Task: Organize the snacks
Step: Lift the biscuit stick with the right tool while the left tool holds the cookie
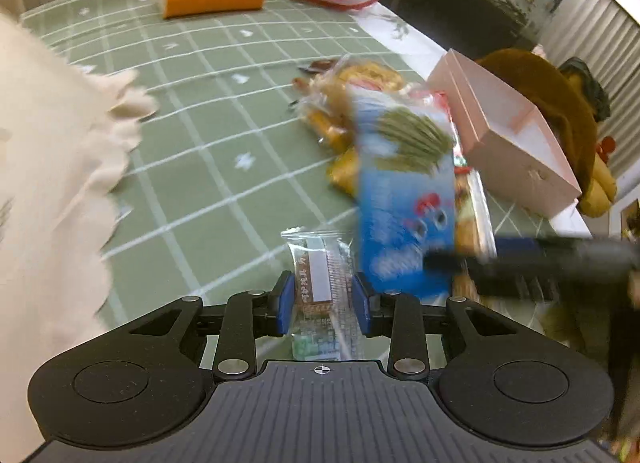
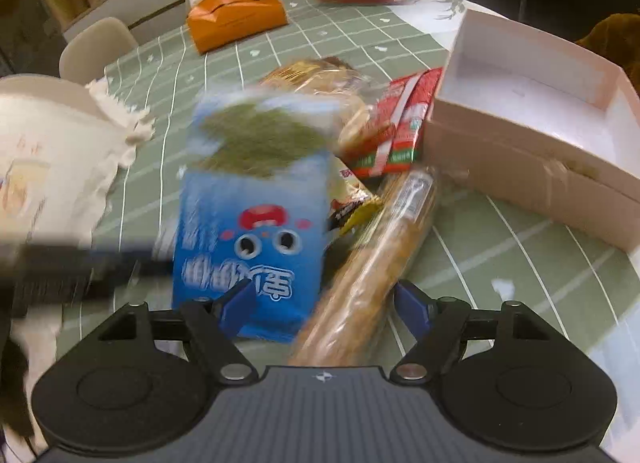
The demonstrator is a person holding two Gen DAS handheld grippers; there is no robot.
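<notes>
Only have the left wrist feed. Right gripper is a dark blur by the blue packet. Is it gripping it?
Observer: No. The right gripper is open; the blue packet overlaps one finger only and is not pinched.
Operator: Anything between its jaws?
Observer: A long clear-wrapped bread stick runs up between them; neither pad seems to press it.
Operator: Left gripper holds the small wrapped snack. Pink box free?
Observer: Right wrist looks into the pink box; the floor in view is bare.
</notes>
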